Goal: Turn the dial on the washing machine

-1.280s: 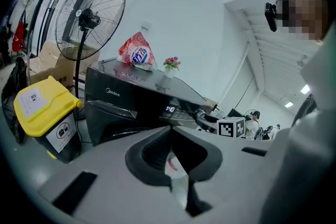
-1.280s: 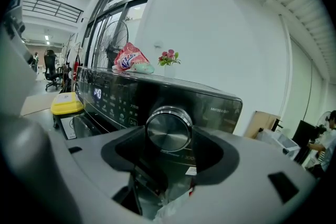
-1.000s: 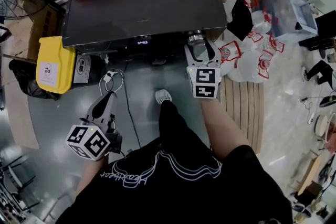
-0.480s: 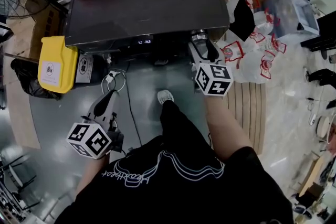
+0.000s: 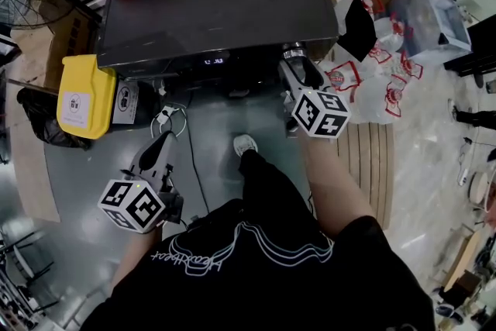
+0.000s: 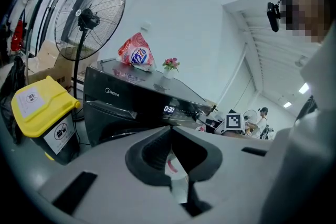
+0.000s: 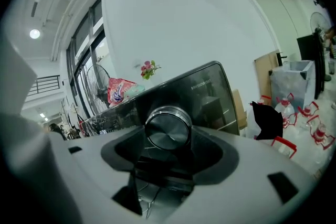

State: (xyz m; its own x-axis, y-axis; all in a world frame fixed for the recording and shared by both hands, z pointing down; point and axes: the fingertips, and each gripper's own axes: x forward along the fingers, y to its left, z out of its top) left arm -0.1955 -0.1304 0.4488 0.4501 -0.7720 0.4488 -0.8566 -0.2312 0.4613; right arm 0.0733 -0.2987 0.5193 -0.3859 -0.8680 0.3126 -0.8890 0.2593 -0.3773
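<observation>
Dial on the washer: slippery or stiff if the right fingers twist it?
The dial looks like smooth, shiny metal, so it is probably slippery under the fingers. It is a rigid round knob fixed to the front of the washing machine, so it should rotate in place, not flex or tip.

Right gripper (image 5: 297,67) reaches forward, tilted, jaws clamped on the dial (image 7: 168,126) — left gripper (image 5: 161,142) hangs low, jaws together.
</observation>
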